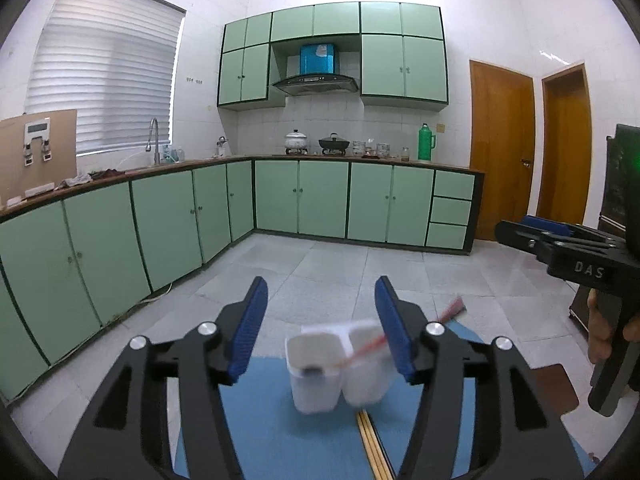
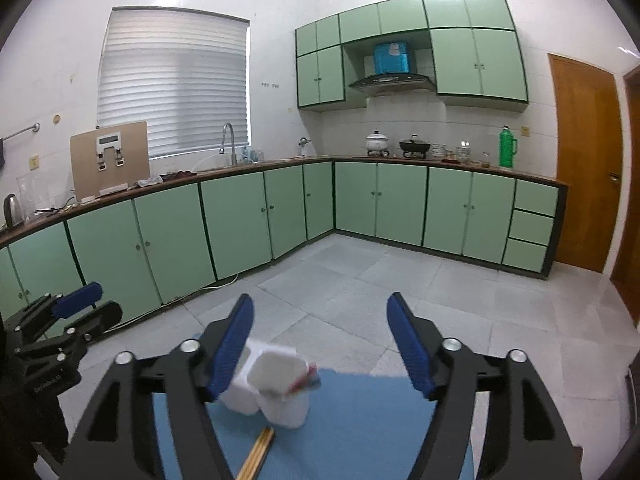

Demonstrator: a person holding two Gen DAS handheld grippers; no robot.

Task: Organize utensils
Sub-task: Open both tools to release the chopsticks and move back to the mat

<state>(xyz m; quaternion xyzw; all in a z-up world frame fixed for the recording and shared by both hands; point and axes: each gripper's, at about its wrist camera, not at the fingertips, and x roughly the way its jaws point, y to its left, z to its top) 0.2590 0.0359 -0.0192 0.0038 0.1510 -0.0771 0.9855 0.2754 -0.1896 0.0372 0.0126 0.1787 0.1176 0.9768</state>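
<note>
From the left wrist camera, the left gripper (image 1: 320,322) stood with its blue pads spread apart and nothing between them. Beyond and below it, a white two-compartment holder (image 1: 334,368) sat on a blue mat (image 1: 264,432), blurred in the picture. A red-handled utensil (image 1: 404,334) leaned out of the holder towards the right, its lower end seemingly in the left compartment; what kind of utensil it was could not be told. A bundle of wooden chopsticks (image 1: 374,446) lay flat on the mat just in front of the holder, running towards the camera. At the right edge the right gripper (image 1: 532,226) showed from the side, with a hand (image 1: 600,332) on its handle. The green kitchen cabinets (image 1: 168,224) stood well behind, across the tiled floor.

From the right wrist camera, the right gripper (image 2: 320,340) likewise had its jaws wide apart and empty. The holder (image 2: 272,390) sat low and left of centre, partly behind the left pad, with something reddish (image 2: 304,380) at its right rim. The chopsticks (image 2: 258,454) lay on the mat (image 2: 360,432) just beside the holder's base, pointing down-left. The left gripper (image 2: 76,308) appeared at the left edge.

Judged from this, the step in hand was the approach to the loose chopsticks, with one utensil already stowed. The next move would call for bringing one gripper low over the mat, closing on the thin bundle without scattering it, then tipping it upright into a compartment, perhaps with the other gripper steadying the light holder.
</note>
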